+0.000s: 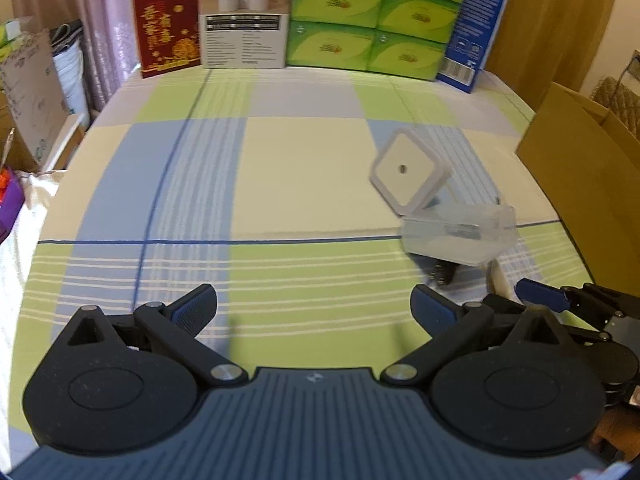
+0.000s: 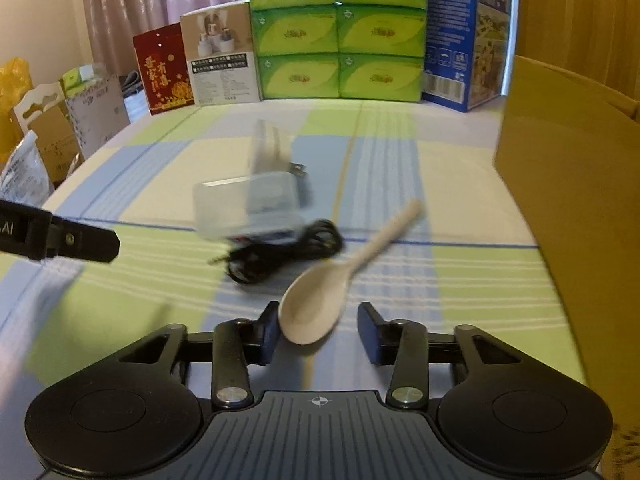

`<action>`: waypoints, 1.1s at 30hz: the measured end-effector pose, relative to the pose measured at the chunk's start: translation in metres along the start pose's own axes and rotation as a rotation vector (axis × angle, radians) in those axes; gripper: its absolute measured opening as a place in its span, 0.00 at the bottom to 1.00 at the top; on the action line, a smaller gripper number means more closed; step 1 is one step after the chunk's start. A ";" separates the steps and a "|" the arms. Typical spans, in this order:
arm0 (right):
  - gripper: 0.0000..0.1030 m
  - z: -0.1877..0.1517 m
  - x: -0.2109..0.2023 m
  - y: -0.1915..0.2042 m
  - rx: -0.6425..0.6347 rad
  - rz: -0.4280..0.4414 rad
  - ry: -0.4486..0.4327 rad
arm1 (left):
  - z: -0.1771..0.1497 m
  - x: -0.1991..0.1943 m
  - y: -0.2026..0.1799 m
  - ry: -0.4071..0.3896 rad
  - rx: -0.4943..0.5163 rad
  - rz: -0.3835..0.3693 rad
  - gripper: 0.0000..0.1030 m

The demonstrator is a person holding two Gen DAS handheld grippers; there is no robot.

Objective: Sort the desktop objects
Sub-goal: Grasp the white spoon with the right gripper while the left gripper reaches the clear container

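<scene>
A cream plastic spoon lies on the checked cloth, its bowl between the fingers of my right gripper, which stands open around it with a gap on the right side. Behind the spoon lies a coiled black cable, a clear plastic box and a white square plug-in light. In the left wrist view the light leans over the clear box. My left gripper is wide open over bare cloth, left of these things.
An open cardboard box stands at the table's right edge. Green tissue packs, a blue carton, a white product box and a red packet line the back. Bags and cartons crowd the floor on the left.
</scene>
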State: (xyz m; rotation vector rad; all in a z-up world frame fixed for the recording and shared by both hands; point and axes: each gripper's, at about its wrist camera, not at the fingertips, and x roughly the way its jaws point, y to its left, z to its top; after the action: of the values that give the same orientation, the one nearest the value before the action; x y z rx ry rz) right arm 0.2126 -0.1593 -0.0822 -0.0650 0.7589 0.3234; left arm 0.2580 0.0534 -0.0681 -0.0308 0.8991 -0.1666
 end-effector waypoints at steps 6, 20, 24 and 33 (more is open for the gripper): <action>0.05 -0.003 -0.011 -0.022 -0.055 -0.029 -0.001 | 0.002 0.003 -0.016 -0.007 0.029 -0.025 0.98; 0.03 -0.037 -0.040 -0.044 -0.314 -0.103 0.003 | 0.004 0.007 -0.035 -0.016 0.030 -0.094 0.98; 0.12 -0.040 -0.040 -0.048 -0.288 -0.087 -0.019 | 0.005 0.009 -0.041 -0.025 0.028 -0.103 0.98; 0.59 -0.028 -0.042 -0.074 0.081 0.007 -0.041 | 0.008 0.012 -0.050 -0.037 0.020 -0.117 0.98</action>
State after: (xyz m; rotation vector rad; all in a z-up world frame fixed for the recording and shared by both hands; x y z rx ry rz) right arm 0.1884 -0.2455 -0.0783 0.0206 0.7307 0.2999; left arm 0.2649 0.0020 -0.0677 -0.0677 0.8588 -0.2830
